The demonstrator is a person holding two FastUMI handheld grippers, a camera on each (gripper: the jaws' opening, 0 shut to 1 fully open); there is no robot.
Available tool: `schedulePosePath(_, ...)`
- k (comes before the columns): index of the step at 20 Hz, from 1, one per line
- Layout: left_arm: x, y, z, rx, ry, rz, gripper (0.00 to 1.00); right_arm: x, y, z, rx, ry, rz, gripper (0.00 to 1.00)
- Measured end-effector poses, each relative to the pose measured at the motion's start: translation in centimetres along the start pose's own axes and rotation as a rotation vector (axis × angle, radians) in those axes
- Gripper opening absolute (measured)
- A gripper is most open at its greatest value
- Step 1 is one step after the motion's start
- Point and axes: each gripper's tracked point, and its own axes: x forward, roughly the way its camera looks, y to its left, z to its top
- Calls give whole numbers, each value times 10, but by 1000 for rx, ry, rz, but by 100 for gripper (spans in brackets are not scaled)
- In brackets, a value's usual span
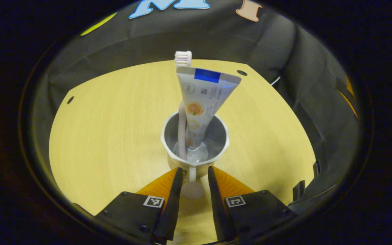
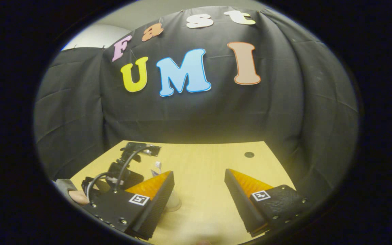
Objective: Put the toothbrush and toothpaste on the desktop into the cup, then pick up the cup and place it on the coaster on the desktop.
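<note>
Toothbrush (image 1: 183, 58) and toothpaste (image 1: 204, 92) both stood in the cup (image 1: 226, 137), long axes near upright. The brush was bristles up against the left inner wall. The tube was cap down with its flat crimped end uppermost, leaning slightly right.

The cup lay dead ahead of the left gripper (image 1: 195, 177), just past its fingertips. The cup's handle (image 1: 192, 173) pointed straight back into the narrow gap between the fingers. The fingers flanked the handle closely on both sides, but we could not tell whether they were pressing on it.

A pale, blurred round shape (image 1: 192, 190) sat low between the fingers. We could not say whether it was part of the handle or the coaster. The cup's base was hidden, so we could not tell whether it stood on the desktop (image 1: 107, 129) or on anything else.

The right gripper (image 2: 199, 183) was spread wide with nothing between its fingers, over bare desk and well off to the side.

Judgement: the left gripper was the nearer, and any carry or let-go of the cup turns on that handle.
</note>
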Motion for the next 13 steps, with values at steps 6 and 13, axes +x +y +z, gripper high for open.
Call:
schedulePosePath(6, -71, 1, 27, -23, -242, 10, 72, -11, -3, 11, -12, -27, -24, 93)
schedulePosePath(13, -175, 29, 88, 21, -605, 74, 76, -31, 12, 38, -35, -112, -94, 93)
